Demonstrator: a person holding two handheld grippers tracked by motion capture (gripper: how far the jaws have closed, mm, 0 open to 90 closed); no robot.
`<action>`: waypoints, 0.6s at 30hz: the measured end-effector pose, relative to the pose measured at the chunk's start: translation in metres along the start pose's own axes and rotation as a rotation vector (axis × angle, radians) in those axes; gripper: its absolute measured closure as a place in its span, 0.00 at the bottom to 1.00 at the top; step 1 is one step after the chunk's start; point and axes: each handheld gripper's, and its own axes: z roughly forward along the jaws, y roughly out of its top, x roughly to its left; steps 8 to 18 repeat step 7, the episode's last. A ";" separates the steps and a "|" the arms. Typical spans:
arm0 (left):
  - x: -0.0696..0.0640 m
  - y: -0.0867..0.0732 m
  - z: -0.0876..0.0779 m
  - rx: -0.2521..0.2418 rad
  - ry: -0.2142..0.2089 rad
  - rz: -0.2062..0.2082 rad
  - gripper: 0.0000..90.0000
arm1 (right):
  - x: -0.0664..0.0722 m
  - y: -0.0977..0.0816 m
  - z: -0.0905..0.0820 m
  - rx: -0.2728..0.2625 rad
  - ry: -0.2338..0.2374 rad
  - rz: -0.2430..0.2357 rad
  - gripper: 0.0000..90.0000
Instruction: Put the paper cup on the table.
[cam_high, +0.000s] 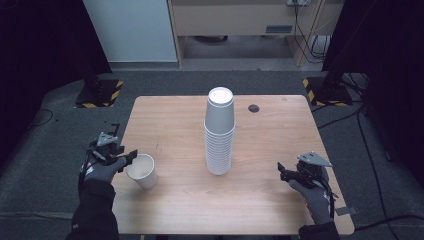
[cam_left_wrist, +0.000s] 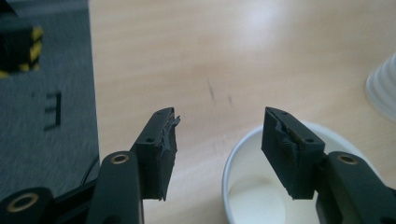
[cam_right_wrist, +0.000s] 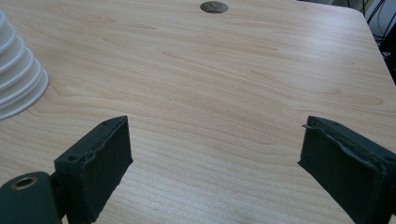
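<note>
While grey carpet surrounds it on all sides, the rectangular light-wood table (cam_high: 180, 120) takes up the middle of the high view, its top bare apart from a few things. A small dark round grommet hole (cam_high: 254, 108) sits in the tabletop toward the upper right of the frame.

Rising at the centre of the high view is the tall stack of upside-down white paper cups (cam_high: 219, 130), its base near the middle of the table and its top cup's flat bottom facing up. The ribbed rims of that stack show at the left edge of the right gripper view and at the right edge of the left gripper view.

At the lower left of the high view stands the single upright white paper cup (cam_high: 143, 171), mouth up and empty, well apart from the stack.

The left gripper (cam_high: 131, 156), held in a grey-gloved hand, hovers at that cup's rim; its own view shows the jaws spread apart, one jaw above the cup's mouth and the other outside the rim over bare wood, gripping nothing.

The right gripper (cam_high: 281, 171) sits at the lower right of the high view, near the table's right edge, well apart from the stack. Its jaws stand wide apart over bare tabletop, holding nothing.
</note>
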 end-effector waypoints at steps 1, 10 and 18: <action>-0.002 -0.004 -0.002 -0.042 -0.008 -0.007 0.48 | 0.000 0.000 0.000 0.000 0.001 0.002 0.10; -0.012 -0.022 -0.010 -0.223 0.029 -0.031 0.43 | 0.000 0.000 0.000 0.003 -0.005 0.000 0.10; -0.012 -0.022 -0.010 -0.223 0.029 -0.031 0.43 | 0.000 0.000 0.000 0.003 -0.005 0.000 0.10</action>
